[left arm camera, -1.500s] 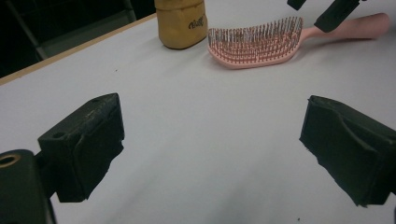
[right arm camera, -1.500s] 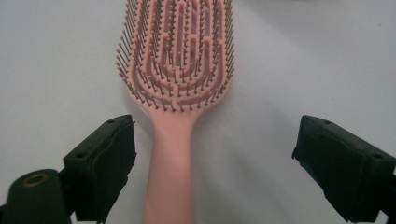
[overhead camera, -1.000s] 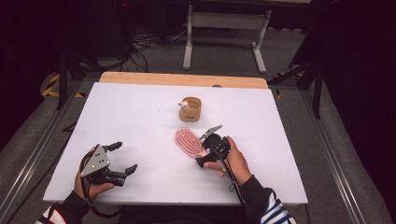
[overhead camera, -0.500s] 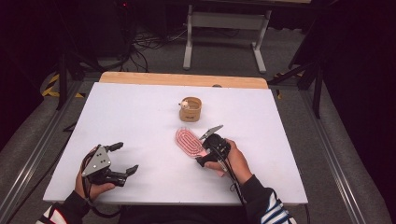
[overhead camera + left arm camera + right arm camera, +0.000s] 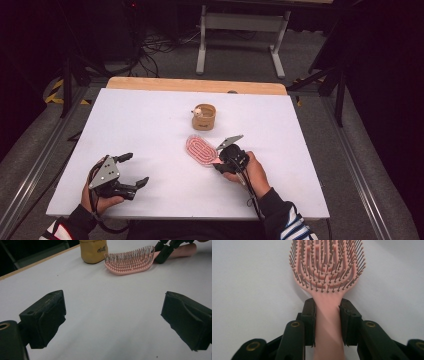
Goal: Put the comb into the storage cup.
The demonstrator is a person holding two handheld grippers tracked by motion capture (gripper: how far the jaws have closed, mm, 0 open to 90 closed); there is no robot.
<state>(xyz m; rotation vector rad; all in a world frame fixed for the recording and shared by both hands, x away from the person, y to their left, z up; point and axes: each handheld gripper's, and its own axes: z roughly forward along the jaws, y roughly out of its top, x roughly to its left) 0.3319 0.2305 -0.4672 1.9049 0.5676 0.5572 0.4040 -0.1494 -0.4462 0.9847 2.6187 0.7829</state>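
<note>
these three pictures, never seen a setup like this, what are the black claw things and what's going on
A person sits at a white table holding a hand-operated gripper in each hand. One picture looks down from above; the other two come from small cameras riding on the grippers, looking along their black fingers.

On the table lie a pink hairbrush, bristles up, and behind it a small tan cup.

The right gripper is closed on the brush's handle, one of the fingers pressing each side. The left gripper is open and holds nothing; its view shows the brush and cup farther off.
</note>
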